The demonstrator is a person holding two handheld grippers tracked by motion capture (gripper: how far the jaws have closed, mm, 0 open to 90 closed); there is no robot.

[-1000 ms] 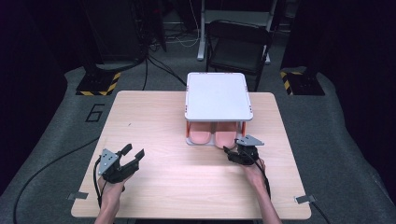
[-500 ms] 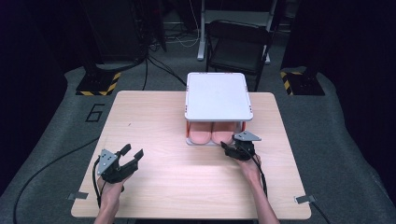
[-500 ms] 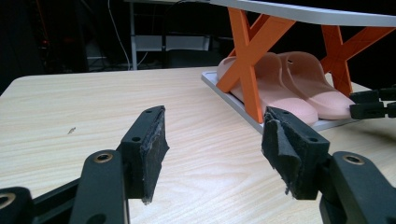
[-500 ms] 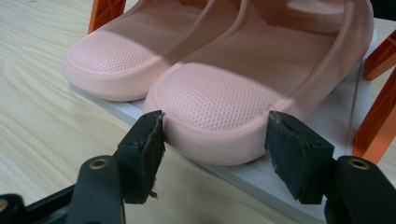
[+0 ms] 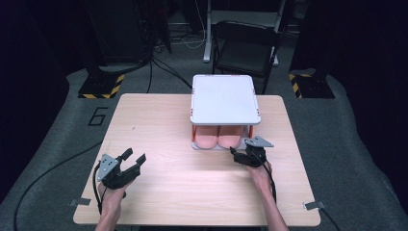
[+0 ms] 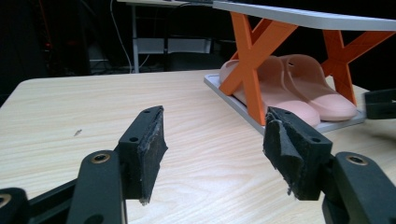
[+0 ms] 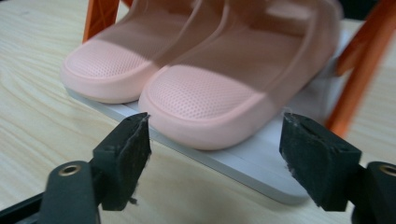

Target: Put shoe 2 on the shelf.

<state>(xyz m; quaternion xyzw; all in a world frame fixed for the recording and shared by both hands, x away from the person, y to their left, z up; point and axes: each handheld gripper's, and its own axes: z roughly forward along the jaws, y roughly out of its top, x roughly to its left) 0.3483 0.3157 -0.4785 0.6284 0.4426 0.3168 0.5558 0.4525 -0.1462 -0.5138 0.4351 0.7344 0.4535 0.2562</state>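
Opening right hand-held gripper (image 7: 215, 154) | nearer pink slipper (image 7: 210, 100) | nothing clamped

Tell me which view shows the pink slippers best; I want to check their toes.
The right gripper view: the slippers sit close up, toes toward its open jaws. The left gripper view shows them from the side behind orange legs. The high view shows toes under the white shelf.

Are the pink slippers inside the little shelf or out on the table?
Inside. Both pink slippers sit side by side on the shelf's bottom tray, under its white top, toes poking forward.
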